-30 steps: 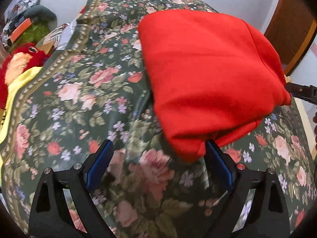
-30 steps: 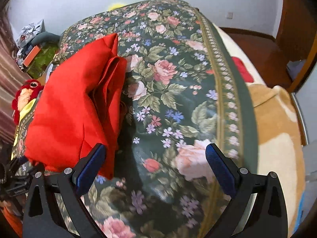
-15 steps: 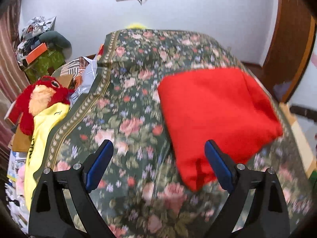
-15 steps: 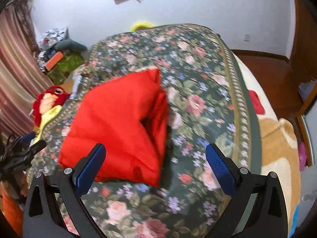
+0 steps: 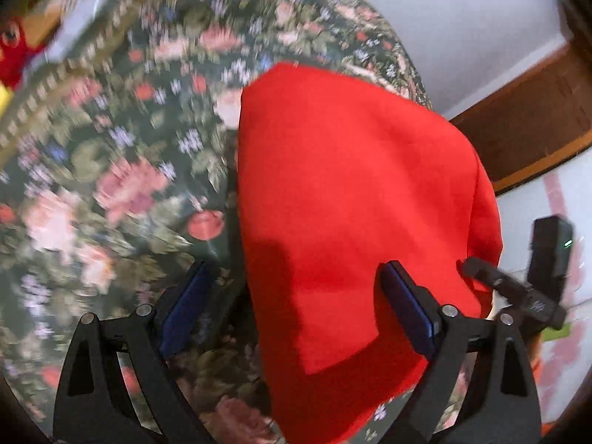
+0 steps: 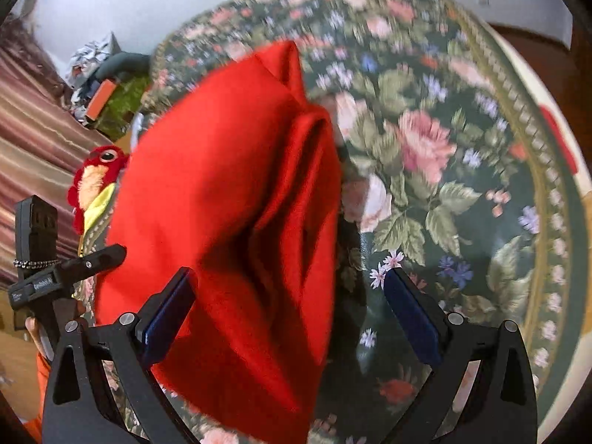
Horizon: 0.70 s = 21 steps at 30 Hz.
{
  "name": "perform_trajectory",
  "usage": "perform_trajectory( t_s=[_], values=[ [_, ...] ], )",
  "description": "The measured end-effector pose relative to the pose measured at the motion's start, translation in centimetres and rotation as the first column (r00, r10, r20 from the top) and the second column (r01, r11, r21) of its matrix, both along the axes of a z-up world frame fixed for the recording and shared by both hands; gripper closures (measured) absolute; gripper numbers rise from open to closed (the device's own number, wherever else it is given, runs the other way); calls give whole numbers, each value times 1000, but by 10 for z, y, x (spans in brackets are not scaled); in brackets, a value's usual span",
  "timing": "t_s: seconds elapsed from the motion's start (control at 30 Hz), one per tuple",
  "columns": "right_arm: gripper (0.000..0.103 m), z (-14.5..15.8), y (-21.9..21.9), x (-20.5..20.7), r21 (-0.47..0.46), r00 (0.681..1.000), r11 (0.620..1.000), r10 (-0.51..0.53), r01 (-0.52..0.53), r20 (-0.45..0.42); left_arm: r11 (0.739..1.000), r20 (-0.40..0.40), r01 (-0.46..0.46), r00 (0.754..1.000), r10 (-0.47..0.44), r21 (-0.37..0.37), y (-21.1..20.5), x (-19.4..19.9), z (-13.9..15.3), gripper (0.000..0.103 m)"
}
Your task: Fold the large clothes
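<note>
Below, we label what both wrist views show.
Garment: we see a folded red garment [image 5: 355, 199] lying on the floral bedspread [image 5: 122, 170]; its layered open edges face the right wrist view [image 6: 229, 222].
Left gripper [image 5: 296, 303]: we find its jaws wide apart, straddling the garment's near edge — gripping nothing.
Right gripper [image 6: 288, 307]: jaws likewise apart, the near corner of the cloth between them, not pinched that we can tell.
Blue pads [image 6: 168, 314]: whether they touch the fabric, we cannot tell.
Bedside: a red plush bird [image 6: 98, 174] sits beside the bed — near a striped curtain [image 6: 33, 140].
Sharpness: both views are motion-blurred.
</note>
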State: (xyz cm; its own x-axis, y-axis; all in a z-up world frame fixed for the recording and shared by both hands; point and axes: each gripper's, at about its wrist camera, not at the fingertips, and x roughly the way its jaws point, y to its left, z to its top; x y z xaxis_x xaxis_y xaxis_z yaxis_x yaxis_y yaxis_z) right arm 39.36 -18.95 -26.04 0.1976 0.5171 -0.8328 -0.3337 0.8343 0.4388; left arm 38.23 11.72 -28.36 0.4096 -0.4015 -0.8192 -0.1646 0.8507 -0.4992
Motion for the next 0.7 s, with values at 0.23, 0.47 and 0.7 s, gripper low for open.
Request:
perform_trajectory(
  t_s=[0.23, 0.47, 0.7],
  values=[
    [1, -6, 19, 8, 81, 996, 993, 83, -81, -14, 992, -22, 37, 999, -39, -117, -6, 19, -17, 9],
    [36, -18, 21, 17, 209, 990, 977, 68, -40, -127, 981, -34, 57, 997, -64, -185, -2, 29, -24, 18],
    [75, -7, 27, 0, 253, 980, 967, 76, -28, -182, 992, 29, 110, 994, -109, -56, -14, 14, 5, 54]
  ],
)
